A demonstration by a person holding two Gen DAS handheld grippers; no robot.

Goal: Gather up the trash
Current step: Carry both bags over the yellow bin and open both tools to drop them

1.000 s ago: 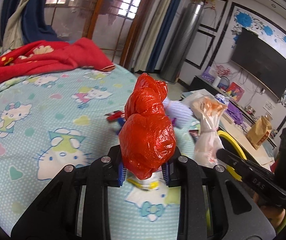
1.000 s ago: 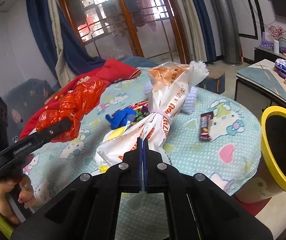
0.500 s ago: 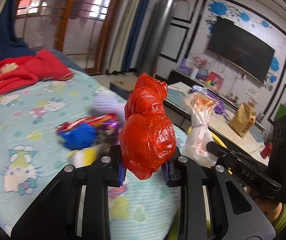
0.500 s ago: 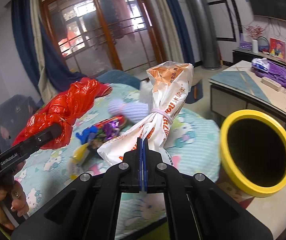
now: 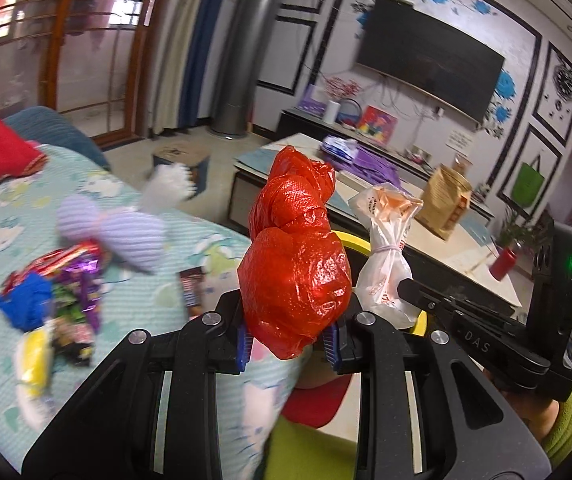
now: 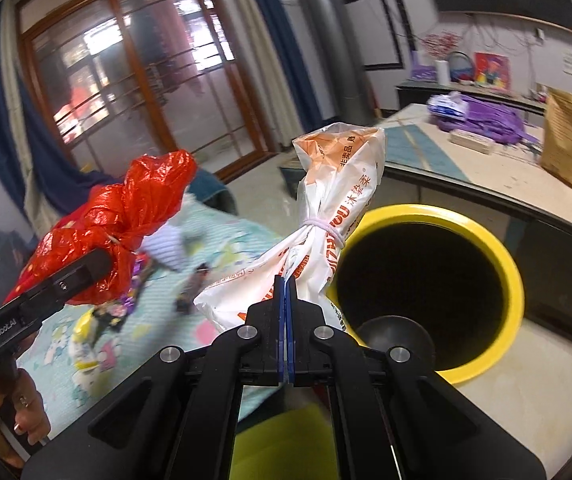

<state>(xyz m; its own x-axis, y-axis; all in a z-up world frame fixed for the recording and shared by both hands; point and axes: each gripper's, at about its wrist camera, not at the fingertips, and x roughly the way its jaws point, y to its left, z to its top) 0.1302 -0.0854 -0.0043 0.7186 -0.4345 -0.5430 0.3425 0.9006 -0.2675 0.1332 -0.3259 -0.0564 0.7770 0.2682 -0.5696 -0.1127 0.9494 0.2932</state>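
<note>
A: While both bags are up off the bed, how far along is this?

B: Partway. The left gripper (image 5: 289, 346) has its jaws part open and pressed on the knotted red plastic bag (image 5: 295, 276). The right gripper (image 6: 286, 304) is fully closed, pinching the tied white printed bag (image 6: 317, 240), which stands up past its fingertips.

A: And the bin?

B: The yellow-rimmed bin (image 6: 513, 280) gapes just right of the right fingers. Neither bag is in yet.

A: What's left?

B: Wrappers (image 5: 74, 276) on the bedsheet (image 5: 134, 304), left of the left fingers; blurred, possibly candy packets.
</note>
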